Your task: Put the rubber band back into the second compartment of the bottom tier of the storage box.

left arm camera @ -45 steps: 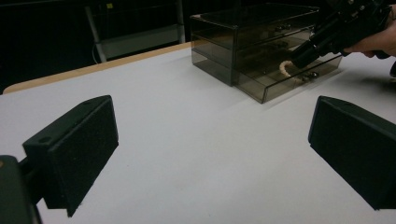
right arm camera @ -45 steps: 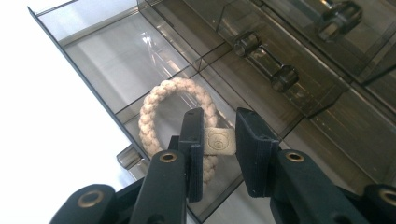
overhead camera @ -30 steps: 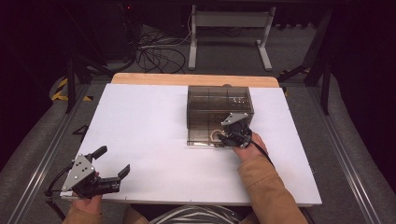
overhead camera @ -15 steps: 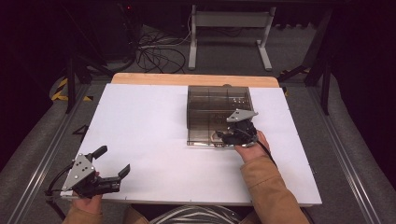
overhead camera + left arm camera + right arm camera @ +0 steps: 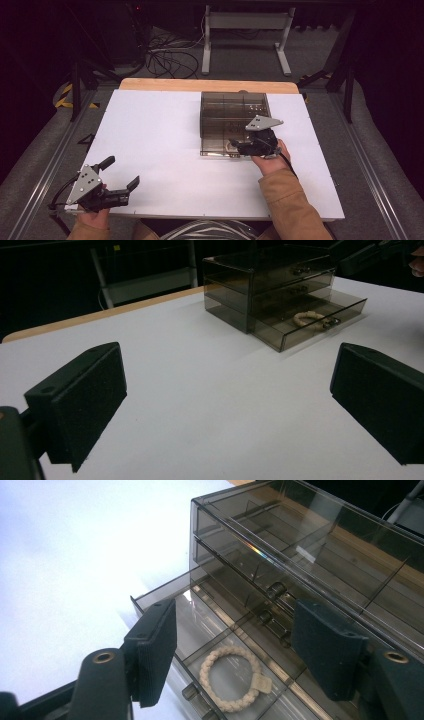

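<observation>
Two grippers are at work: our right gripper [image 5: 240, 145] hangs over the open bottom drawer [image 5: 165, 592] of the smoky drawer box [image 5: 232, 107] right of centre, jaws just opening, empty; a cream braided ring [image 5: 231, 677] lies inside (untouched); our left gripper [image 5: 122, 175] gapes, empty, near-left.

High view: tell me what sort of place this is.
Probably a recording lab or workshop: a white table on a dark carpeted floor, loose cables behind it, and a metal stand at the back.
</observation>
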The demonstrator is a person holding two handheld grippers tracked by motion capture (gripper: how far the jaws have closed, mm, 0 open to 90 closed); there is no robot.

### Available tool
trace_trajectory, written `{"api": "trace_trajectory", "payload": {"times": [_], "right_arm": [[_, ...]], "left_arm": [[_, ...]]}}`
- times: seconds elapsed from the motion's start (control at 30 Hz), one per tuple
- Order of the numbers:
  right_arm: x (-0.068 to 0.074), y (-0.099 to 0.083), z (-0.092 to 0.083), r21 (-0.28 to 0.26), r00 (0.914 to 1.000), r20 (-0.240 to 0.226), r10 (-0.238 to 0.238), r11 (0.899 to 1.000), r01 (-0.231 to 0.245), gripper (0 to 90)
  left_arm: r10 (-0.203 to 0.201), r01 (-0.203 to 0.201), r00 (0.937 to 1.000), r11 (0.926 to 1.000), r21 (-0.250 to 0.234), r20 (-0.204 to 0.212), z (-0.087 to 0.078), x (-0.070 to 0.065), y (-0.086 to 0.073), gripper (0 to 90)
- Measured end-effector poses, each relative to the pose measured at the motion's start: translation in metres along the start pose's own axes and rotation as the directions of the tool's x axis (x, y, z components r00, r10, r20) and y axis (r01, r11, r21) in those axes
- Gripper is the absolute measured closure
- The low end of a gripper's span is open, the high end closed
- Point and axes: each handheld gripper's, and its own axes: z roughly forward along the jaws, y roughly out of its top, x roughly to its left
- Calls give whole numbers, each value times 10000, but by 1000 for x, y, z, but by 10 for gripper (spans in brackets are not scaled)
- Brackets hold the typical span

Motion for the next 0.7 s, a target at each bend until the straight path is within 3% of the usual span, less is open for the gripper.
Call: {"api": "trace_trajectory", "payload": {"times": [0.27, 0.7], "right_arm": [[1, 1, -5, -266, 10000, -40, -46, 9996, 45, 328], [9, 7, -31, -1133, 9998, -82, -166, 9934, 156, 187]], "left_arm": [[32, -32, 10000, 10000, -5, 10, 1, 0, 0, 21], [13, -13, 10000, 10000, -34, 27, 1, 1, 1, 21]]}}
